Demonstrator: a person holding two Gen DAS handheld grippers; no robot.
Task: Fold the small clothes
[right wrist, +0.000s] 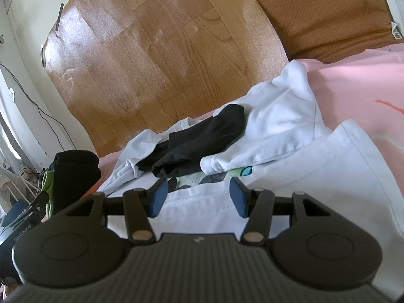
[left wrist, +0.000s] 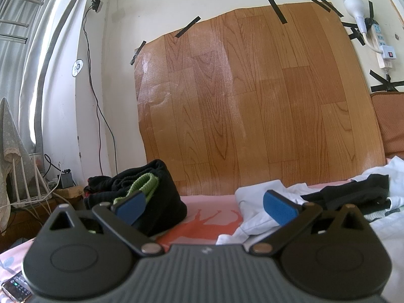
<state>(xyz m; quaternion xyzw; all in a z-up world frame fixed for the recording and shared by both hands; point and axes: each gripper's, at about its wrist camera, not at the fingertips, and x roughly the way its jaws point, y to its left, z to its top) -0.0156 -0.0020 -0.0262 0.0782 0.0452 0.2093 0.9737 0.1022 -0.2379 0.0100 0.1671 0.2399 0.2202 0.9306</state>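
My left gripper hangs over the bed sheet, its jaws standing wide with nothing between them. To its left lies a folded bundle; to its right, a heap of loose clothes. My right gripper, jaws apart and gripping nothing, sits above the near edge of a spread shirt. Beyond it a crumpled garment lies on the heap. A wood-patterned sheet is taped to the far wall behind the bed, with a cushion at the far right.
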